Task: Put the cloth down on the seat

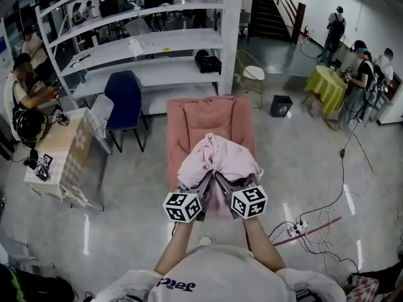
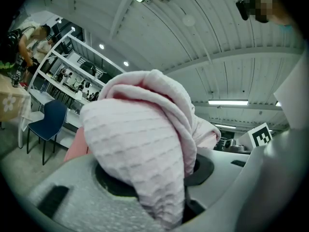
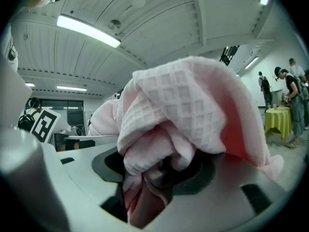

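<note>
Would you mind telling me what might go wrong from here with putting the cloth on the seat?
The cloth is bunched between the left gripper and the right gripper, so it may land crumpled on the seat rather than flat.
Its folds drape over both sets of jaws, so on release the fabric could snag and be dragged back off.
</note>
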Available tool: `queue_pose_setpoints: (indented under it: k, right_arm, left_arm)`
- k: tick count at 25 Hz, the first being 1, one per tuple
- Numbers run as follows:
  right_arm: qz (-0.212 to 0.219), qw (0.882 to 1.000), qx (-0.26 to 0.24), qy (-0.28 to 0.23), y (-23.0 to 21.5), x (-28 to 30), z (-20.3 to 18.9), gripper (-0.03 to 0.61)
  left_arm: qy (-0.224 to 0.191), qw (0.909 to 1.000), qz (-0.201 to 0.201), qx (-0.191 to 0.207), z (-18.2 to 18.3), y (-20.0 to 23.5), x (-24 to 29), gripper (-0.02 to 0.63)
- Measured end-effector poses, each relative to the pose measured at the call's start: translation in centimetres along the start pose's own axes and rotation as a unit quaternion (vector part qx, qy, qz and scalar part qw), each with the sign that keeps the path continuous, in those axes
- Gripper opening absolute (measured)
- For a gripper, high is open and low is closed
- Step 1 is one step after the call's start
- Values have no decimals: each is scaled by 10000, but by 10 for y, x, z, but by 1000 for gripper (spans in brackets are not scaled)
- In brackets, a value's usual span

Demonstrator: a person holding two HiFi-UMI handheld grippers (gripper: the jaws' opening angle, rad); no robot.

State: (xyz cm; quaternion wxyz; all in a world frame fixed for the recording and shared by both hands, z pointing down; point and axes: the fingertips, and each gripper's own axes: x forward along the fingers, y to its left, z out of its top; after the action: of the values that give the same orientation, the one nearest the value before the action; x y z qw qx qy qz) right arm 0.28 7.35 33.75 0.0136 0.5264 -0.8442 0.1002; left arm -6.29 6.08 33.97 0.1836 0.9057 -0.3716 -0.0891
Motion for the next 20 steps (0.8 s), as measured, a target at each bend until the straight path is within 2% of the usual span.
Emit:
queue_pose_setpoints:
  k: [4,8,14,20]
  right_arm:
    - [-14,9999,50,113,0,32,-14,245]
    - [-114,9989,-91,438,-14,56,-25,245]
    - [-1,9982,129,588,-32,89,-36,245]
    - [108,9967,218,781,-59,134,-46,244]
  left_arm:
    - [69,10000,62,35,-4,34,7,216]
    - [170,9995,173,-226,-13,56,25,216]
    - [247,9984,167,-478,-20,83,48,216]
    - [341,9971,403,-544,-26,119,82,216]
